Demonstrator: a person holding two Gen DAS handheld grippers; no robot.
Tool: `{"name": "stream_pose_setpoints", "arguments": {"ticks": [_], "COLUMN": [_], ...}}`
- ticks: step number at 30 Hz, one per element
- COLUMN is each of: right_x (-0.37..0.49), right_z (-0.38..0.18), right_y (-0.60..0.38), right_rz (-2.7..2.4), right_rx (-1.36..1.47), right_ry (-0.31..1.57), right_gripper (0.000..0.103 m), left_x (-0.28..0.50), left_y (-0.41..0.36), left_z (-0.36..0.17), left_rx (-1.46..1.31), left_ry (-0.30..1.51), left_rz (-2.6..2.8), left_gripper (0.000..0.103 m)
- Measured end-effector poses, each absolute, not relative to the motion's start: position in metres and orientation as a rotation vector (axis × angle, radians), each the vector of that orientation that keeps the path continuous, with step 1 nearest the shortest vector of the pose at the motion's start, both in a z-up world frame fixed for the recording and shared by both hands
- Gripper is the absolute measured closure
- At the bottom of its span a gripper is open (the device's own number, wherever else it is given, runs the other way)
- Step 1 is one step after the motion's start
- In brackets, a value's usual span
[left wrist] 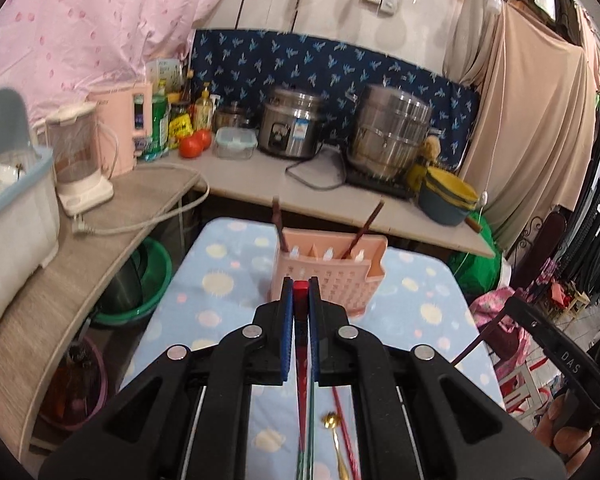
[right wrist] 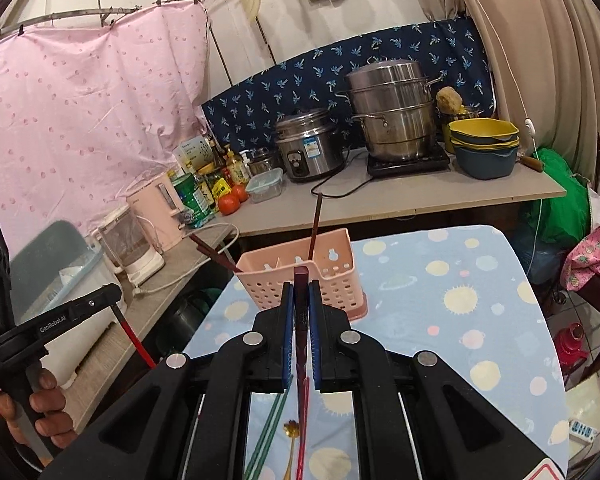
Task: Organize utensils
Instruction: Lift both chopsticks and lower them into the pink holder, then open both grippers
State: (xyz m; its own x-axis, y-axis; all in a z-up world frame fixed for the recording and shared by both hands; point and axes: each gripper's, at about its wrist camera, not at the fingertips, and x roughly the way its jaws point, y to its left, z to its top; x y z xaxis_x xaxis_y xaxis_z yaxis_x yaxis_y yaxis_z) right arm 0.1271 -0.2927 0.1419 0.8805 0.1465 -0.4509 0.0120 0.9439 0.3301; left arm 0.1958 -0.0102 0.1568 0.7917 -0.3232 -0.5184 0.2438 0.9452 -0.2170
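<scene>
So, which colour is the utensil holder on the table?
Pale pink utensil holder; clearest in the right wrist view.

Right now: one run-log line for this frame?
left gripper: shut on red chopstick | right gripper: shut on dark chopstick | pink holder: ahead, holds chopsticks

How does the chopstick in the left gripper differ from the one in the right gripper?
The left gripper clamps a bright red chopstick; the right gripper clamps a dark maroon chopstick. The maroon one's end pokes further past the fingertips than the red one's. Both are held lengthwise, pointing toward the pink utensil basket.
</scene>
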Motion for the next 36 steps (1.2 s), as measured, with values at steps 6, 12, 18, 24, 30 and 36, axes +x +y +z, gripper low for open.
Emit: {"name": "stream_pose_setpoints", "arguments": {"ticks": [6,12,18,24,30,36], "right_x": [0.157,0.191,0.233,0.269,0.299,0.315], "right_z": [0.173,0.2,0.222,0.222,0.19,0.151], "right_y": [-0.303,-0.307,-0.309,-0.308,-0.306,-0.301], "right_rz": [0.081,0.084,0.076,0.072,0.071,0.069], "right_rx": [0.368,0.37,0.374,0.363,0.373,0.371], "right_ry": [0.408,0.349,0.303,0.287,0.358,0.445], "right_gripper": [0.096,0.096,0.096,0.096,0.096,0.096], "left_x": [0.221,0.251,0.283,0.314,0.343,0.361], "left_y": [-0.018,-0.031,-0.044,-0.05,-0.055,-0.058], "left_z": [0.201,0.24,0.262,0.254,0.224,0.191], "left_rx": [-0.149,-0.16,-0.155,-0.144,-0.142,-0.138], "left_ry": [0.487,0.387,0.309,0.312,0.369,0.428], "left_rz": [-0.309,-0.306,-0.277,-0.261,-0.247,-0.244], "left_gripper": [0.096,0.096,0.096,0.096,0.096,0.096]}}
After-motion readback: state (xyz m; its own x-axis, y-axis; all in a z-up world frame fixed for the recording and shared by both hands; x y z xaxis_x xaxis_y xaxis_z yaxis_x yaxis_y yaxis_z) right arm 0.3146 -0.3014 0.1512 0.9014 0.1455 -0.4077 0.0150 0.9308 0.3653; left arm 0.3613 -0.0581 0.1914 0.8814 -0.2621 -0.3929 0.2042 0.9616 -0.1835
